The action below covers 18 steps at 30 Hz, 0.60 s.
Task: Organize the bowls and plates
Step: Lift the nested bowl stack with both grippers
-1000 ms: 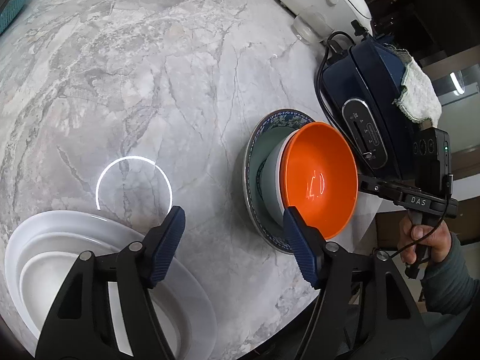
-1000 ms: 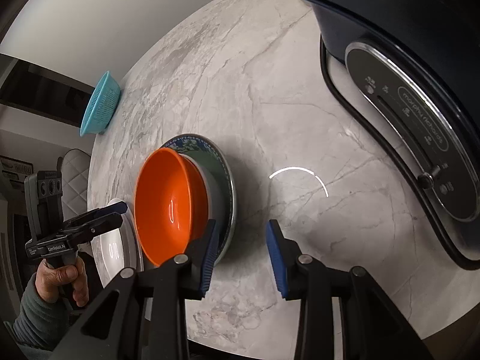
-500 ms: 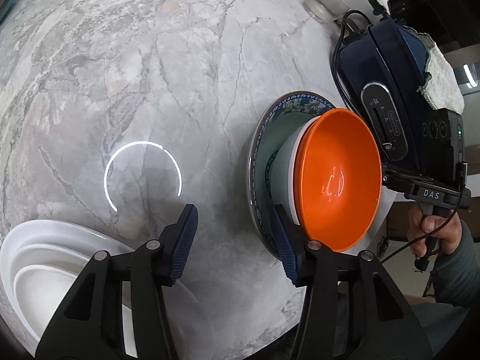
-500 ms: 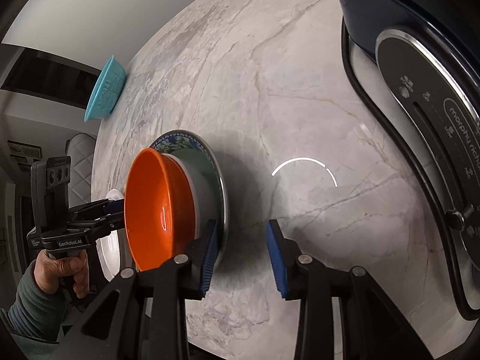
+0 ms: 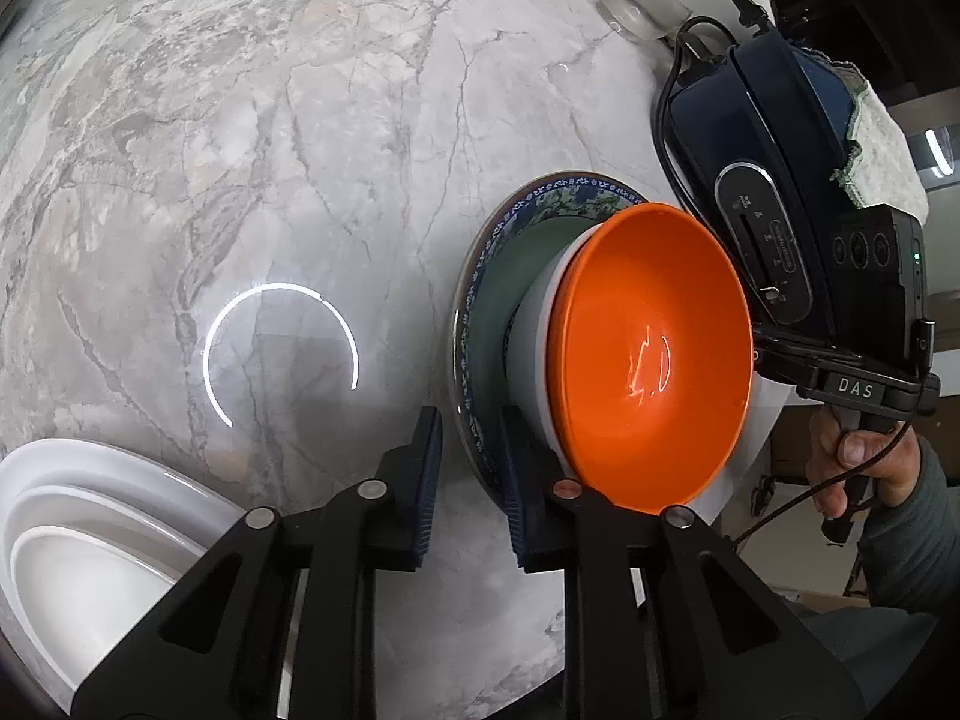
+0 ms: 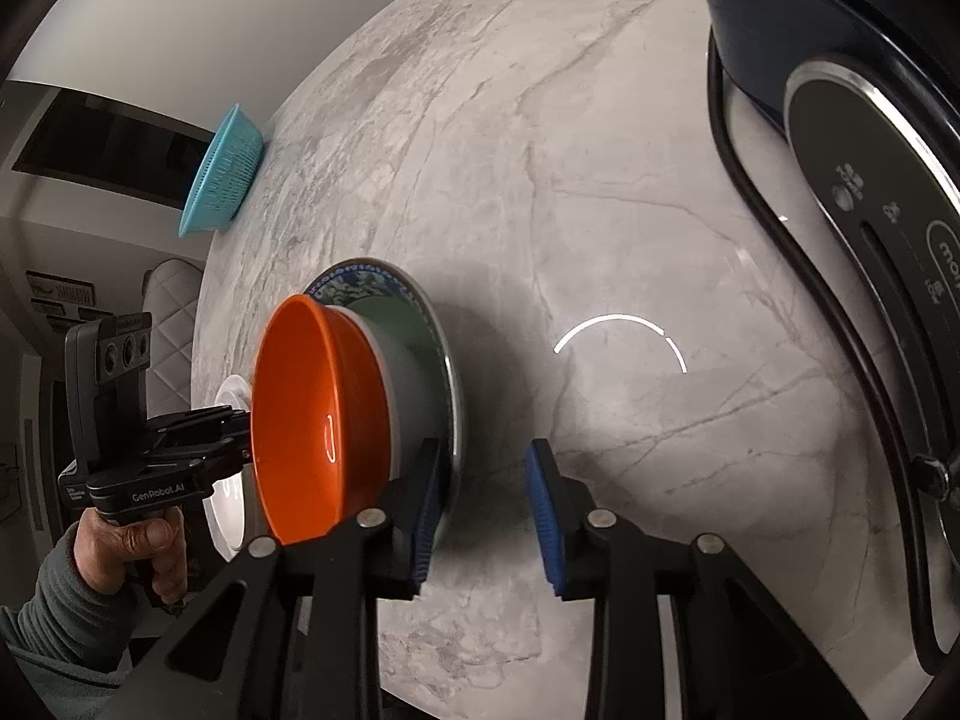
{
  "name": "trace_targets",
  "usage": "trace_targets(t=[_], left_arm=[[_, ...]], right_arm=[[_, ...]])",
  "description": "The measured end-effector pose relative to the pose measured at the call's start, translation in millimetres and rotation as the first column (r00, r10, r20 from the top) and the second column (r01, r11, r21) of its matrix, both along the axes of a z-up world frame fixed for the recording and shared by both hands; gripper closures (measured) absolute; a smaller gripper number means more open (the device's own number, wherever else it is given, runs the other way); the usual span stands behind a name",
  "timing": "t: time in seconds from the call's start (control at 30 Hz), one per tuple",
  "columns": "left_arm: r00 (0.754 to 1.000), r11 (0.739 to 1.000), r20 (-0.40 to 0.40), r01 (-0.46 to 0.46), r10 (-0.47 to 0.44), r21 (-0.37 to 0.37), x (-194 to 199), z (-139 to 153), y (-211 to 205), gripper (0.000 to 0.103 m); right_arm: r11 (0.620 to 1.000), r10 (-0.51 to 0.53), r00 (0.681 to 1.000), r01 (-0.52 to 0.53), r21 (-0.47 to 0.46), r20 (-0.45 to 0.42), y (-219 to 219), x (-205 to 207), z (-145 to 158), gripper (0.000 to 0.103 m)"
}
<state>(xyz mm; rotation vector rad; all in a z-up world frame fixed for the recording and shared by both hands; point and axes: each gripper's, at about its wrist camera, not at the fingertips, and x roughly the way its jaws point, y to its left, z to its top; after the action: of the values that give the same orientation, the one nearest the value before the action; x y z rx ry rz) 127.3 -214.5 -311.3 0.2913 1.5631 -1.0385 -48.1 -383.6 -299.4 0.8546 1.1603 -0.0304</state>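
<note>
The patterned plate (image 5: pixel 480 276) sits mid-bench under a grey bowl (image 5: pixel 531 330) nested with an orange bowl (image 5: pixel 654 348). Its near rim runs between the left tongs (image 5: pixel 468 480), narrowly parted (contact unclear). The right tongs (image 6: pixel 483 510) stand open, straddling the opposite rim. White plates (image 5: pixel 90 516) lie left; a dark appliance (image 6: pixel 840 180) crowds right.

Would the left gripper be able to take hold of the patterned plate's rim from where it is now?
Probably yes. The left gripper is open and its fingers straddle the near rim of the patterned plate, one pad outside and one inside. The orange bowl stack sits close to the inner finger but seems to leave room.
</note>
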Motion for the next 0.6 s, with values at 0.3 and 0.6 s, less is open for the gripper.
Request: trace_targets(t=[0.3,0.6], left_arm=[[1.0,1.0,-0.004,-0.002,0.002,-0.018,0.1,2.8,1.2,0.093],[0.999,1.0,0.032,-0.004,0.005,-0.016,-1.3,9.6,4.6,0.093]], right_arm=[[1.0,0.029,0.999,-0.029,0.002,0.014,4.9,4.9,4.7,0.093],[1.0,0.022,1.0,-0.022,0.004,0.008,7.4,7.1,5.0,0.093]])
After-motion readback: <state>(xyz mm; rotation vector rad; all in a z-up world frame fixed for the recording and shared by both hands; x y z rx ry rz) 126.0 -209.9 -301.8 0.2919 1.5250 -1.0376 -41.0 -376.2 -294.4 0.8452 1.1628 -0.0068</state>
